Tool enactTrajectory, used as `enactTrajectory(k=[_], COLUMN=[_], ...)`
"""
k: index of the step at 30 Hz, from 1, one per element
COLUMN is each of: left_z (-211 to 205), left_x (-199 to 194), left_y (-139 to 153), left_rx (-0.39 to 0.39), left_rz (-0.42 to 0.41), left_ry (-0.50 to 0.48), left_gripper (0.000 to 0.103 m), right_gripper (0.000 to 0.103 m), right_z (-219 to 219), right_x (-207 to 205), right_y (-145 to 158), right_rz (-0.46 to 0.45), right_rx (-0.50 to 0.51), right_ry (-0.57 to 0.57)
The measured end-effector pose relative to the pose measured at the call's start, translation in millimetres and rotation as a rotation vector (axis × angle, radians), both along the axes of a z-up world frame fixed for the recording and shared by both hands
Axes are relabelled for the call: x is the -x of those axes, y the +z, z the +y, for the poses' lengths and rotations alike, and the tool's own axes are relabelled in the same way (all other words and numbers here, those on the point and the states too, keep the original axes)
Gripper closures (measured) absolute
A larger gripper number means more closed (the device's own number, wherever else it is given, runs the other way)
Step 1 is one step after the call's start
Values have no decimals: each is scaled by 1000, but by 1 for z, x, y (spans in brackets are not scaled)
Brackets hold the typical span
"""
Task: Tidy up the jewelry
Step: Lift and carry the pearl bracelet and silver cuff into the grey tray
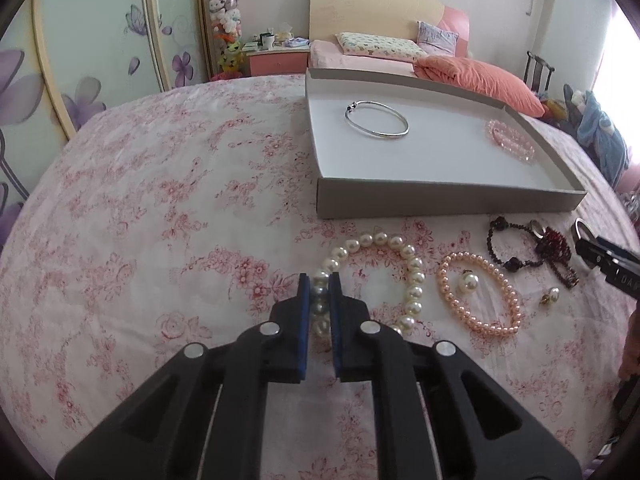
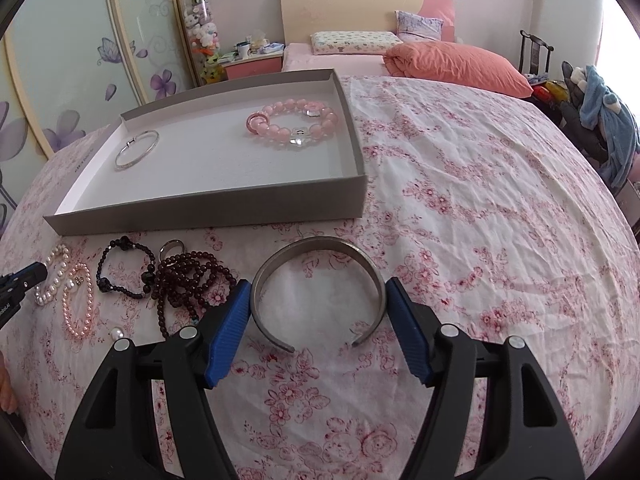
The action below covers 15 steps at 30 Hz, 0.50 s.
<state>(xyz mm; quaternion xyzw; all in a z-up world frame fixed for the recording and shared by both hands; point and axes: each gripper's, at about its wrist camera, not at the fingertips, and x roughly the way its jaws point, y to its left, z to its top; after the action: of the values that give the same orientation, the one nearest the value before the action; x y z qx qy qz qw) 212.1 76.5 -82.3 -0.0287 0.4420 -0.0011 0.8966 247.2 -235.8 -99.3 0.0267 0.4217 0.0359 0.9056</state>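
Two grippers are working at once: the left gripper (image 1: 319, 280) is pinching the white pearl bracelet (image 1: 412, 276) on the bedspread (image 1: 160, 200), while the right gripper (image 2: 318, 300) is straddling the metal cuff (image 2: 320, 246), its pads seemingly touching it. Smooth pearls may be slipping free as they lift toward the tray (image 1: 440, 198), and the springy open cuff risks popping out sideways.

Bedroom surroundings beyond a floral-covered surface.

A pink floral cloth (image 2: 480, 200) fills the foreground. At 12 o'clock stands a bed (image 2: 332, 60) with a patterned pillow (image 2: 354, 42) and an orange duvet (image 2: 460, 66). At 11 o'clock, a pink nightstand (image 2: 252, 66) and a tube of plush toys (image 2: 200, 32). At 9 o'clock, flower-painted wardrobe doors (image 2: 72, 60).
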Motion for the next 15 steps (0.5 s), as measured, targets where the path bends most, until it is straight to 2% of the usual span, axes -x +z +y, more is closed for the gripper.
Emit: enactTrajectory(k=[4,10,15], left_z=[8,5,-3], left_x=[6,19,28], left_y=[7,32,52], left_rx=[61,121,140], left_rz=[-25,-109,-171], left_ry=[18,12,-6], left_gripper=[93,93,93], right_gripper=[35,35,35], right_z=[-4,5,16], right_x=[8,21,32], right_y=[7,20,31], right_rz=[-32,-83,-130], right_rx=[-17,-46,-56], right_ry=[-10,18,54])
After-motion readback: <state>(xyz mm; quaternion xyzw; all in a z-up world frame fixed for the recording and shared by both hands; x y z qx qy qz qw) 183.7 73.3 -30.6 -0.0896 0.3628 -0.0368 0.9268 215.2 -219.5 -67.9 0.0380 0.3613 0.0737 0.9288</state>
